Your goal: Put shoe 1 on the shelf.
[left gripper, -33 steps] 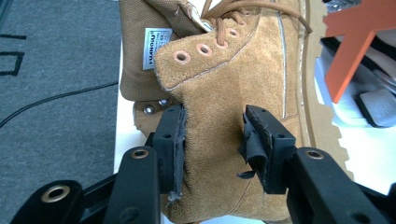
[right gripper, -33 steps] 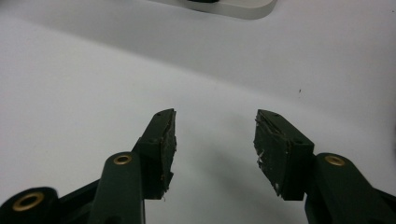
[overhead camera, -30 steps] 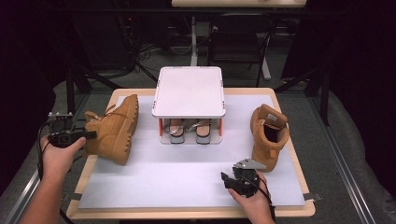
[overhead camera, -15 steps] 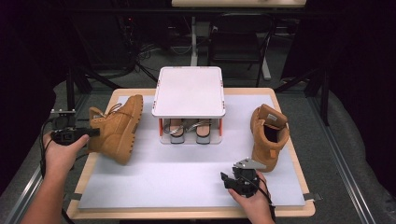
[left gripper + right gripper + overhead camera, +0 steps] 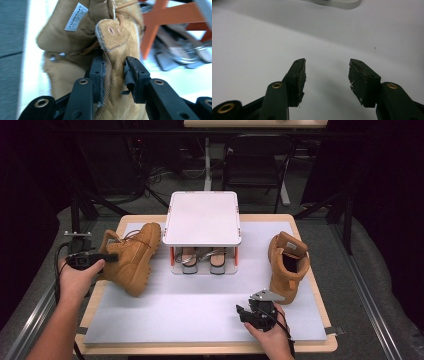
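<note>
A tan lace-up boot (image 5: 134, 259) lies tipped on the left of the white mat, sole toward me. My left gripper (image 5: 113, 256) grips its heel collar; its jaws have just been closing with the collar between them. In the left gripper view both pads (image 5: 98, 75) press on the boot's suede collar (image 5: 116, 42), so my left gripper (image 5: 113, 73) is shut on it. The matching boot (image 5: 288, 265) stands upright at the right. My right gripper (image 5: 242, 312) rests low on the mat in front of that boot; in its own view the right gripper (image 5: 327, 72) is open over bare mat.
A small shoe rack with a white top (image 5: 202, 217) and orange legs (image 5: 152, 32) stands at the middle back, with a pair of sandals (image 5: 200, 261) under it. The white mat (image 5: 190, 305) covers a wooden table (image 5: 320, 347). Chairs and cables lie beyond.
My left gripper has moved right and slightly up with the tan boot, which has shifted toward the rack and tipped more. The right gripper and the other boot have not moved.
</note>
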Tool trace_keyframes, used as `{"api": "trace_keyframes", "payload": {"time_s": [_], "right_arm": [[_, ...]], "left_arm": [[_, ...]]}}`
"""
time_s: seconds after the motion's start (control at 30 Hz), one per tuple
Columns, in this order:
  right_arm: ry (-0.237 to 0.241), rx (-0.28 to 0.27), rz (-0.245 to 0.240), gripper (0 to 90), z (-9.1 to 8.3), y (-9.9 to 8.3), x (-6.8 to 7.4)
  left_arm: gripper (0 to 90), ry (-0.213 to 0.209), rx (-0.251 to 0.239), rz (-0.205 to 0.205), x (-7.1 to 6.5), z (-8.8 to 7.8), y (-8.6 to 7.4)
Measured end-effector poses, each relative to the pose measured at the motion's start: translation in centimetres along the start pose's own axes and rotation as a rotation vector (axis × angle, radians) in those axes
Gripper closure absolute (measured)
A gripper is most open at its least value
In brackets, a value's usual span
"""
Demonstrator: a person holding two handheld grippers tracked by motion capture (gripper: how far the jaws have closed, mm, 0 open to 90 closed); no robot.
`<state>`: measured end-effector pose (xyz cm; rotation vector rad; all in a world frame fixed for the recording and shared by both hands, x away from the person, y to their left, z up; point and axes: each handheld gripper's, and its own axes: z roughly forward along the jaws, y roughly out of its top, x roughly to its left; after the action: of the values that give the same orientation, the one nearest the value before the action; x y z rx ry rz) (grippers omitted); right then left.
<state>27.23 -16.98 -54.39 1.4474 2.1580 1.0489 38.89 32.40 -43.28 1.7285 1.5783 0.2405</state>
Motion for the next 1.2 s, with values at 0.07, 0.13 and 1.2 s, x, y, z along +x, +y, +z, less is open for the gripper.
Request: {"api": "trace_keyframes", "payload": {"time_s": [0.07,0.13,1.2], "right_arm": [[0.0,0.0,-0.002,47.3,0.0,0.0,0.0],[0.002,0.001,-0.002,47.3,0.0,0.0,0.0],[-0.003,-0.01,-0.002,47.2,-0.2,0.0,0.1]], "left_arm": [[74.4,-0.031,0.001,0.002,-0.5,0.2,0.1],[78.8,-0.02,0.004,0.004,-1.3,0.3,0.3],[81.5,0.025,0.088,0.117,-4.2,-1.2,-1.3]]}}
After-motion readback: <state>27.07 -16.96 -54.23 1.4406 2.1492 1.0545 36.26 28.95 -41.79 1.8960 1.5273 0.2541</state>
